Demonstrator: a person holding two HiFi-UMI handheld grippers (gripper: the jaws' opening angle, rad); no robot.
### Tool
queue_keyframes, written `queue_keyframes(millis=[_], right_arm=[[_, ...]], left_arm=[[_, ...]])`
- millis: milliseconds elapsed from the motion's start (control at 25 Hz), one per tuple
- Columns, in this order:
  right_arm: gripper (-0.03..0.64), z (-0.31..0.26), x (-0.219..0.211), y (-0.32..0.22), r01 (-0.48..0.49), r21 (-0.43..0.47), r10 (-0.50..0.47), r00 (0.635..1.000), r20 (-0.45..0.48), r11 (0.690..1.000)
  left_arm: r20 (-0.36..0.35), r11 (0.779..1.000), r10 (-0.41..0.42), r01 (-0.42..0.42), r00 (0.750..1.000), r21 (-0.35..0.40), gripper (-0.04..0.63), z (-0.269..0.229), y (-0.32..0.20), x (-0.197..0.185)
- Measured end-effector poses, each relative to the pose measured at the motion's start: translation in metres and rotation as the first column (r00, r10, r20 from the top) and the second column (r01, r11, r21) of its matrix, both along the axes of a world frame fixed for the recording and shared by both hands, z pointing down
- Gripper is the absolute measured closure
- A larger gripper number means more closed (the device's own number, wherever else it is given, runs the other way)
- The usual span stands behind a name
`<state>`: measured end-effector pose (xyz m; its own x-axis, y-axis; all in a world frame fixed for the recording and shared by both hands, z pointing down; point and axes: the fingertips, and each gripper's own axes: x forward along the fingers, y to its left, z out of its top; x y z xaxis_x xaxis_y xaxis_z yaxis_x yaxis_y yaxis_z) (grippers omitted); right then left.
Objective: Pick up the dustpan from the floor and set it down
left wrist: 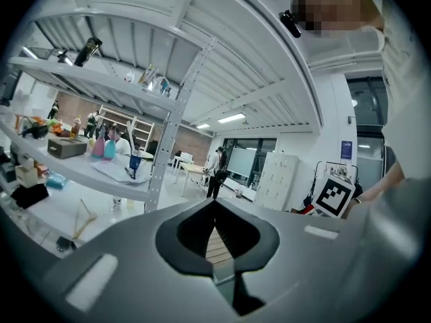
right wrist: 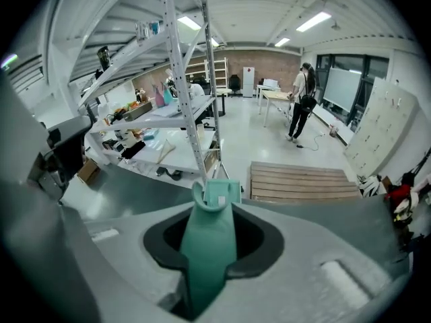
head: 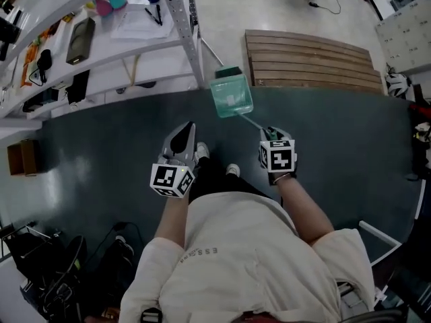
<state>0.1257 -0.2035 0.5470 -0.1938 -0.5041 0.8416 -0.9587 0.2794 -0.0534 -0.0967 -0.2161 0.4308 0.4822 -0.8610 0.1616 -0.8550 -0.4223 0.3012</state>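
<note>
The dustpan (head: 231, 94) is teal plastic, slightly see-through, with a shallow square pan and a long thin handle that widens into a curved, glossy grip. It is held out ahead of the person over the far edge of the dark floor mat (head: 101, 160), close to the foot of the shelf upright. A small white sticker sits on the pan's back wall in the right gripper view, its print too small to read. The right gripper (head: 269, 134) is clamped on the handle's grip, which fills the gap between its grey jaws. It carries a cube with black-and-white square markers. The left gripper (head: 184, 128) holds nothing; its smooth grey jaws are closed together into a point, and it bears the same kind of marker cube. Beyond the pan lies a low wooden platform (head: 313, 59) of parallel slats on a pale, shiny floor. To the left stands white metal shelving (head: 176, 19) with perforated uprights, loaded with papers and small items. A brown cardboard box (head: 23, 157) rests at the mat's left edge.
</note>
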Motion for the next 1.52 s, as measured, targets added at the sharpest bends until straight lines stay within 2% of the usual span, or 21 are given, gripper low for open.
queue_keyframes(millis=[280,640,1040,1200,1520], right_arm=[[0.543,-0.04,0.028,0.025,0.022,0.066,-0.023,1.0,0.014,0.998],[0.543,-0.049,0.05,0.044,0.007,0.077,-0.008,1.0,0.01,0.997],[0.543,-0.038,0.048,0.039,-0.002,0.033,0.002,1.0,0.004,0.999],[0.543,-0.026,0.036,0.027,0.005,0.0,-0.005,1.0,-0.008,1.0],[0.543,0.034,0.008,-0.011,-0.026,-0.113,0.024,0.999,-0.025,0.993]], left_arm=[[0.012,0.995,-0.012,0.011,1.0,0.095,0.586,-0.036,0.019,0.007],[0.023,0.991,-0.027,0.024,0.999,0.13,0.586,-0.058,0.03,0.009],[0.034,0.998,0.007,-0.009,0.999,0.066,0.586,-0.033,0.032,0.022],[0.014,0.999,0.004,-0.005,1.0,0.032,0.586,-0.017,0.021,0.019],[0.021,0.996,0.026,-0.025,0.999,-0.081,0.586,0.035,0.001,0.008]])
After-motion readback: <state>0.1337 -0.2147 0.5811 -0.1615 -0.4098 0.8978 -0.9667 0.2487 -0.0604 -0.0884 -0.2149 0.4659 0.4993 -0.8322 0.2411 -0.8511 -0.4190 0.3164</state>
